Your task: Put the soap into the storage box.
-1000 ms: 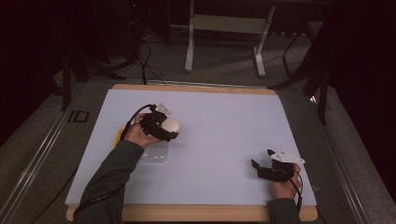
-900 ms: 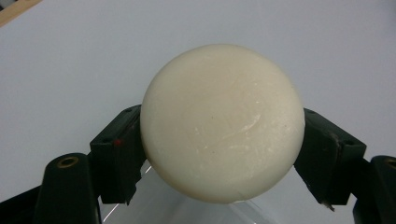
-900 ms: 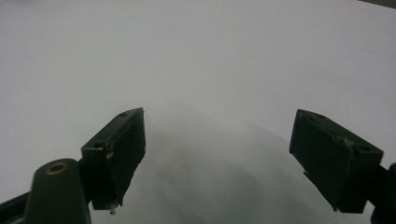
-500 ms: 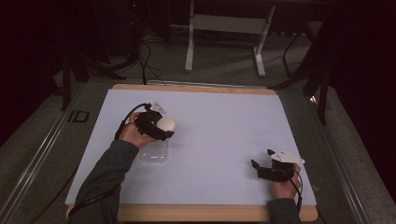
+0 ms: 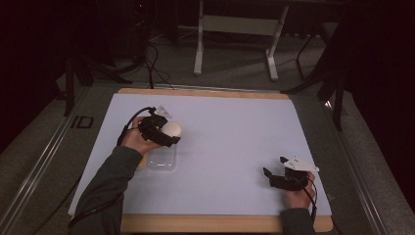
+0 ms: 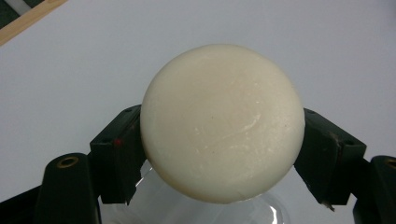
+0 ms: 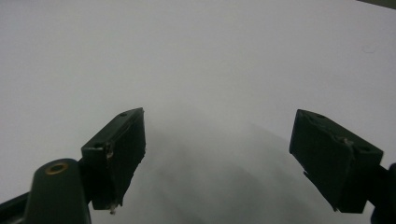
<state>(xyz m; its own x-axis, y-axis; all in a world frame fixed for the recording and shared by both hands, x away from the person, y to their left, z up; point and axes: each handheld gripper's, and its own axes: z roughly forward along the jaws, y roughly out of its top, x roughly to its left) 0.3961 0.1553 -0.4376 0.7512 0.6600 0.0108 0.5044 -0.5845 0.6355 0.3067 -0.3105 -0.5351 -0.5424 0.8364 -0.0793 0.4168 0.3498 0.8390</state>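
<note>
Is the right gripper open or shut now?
Open: the right gripper has its black fingers wide apart, nothing between, over the white table sheet.

One marking can be read: the dark letters "ID" [image 5: 81, 122] on the grey surface just beyond the counter's [image 5: 244, 122] left edge, near its far corner.

Smooth waxy cream ball [image 6: 222, 123], clear glossy plastic container [image 5: 161, 160], matt white tabletop [image 5: 235, 132], wooden edge [image 5: 205, 91]
</note>
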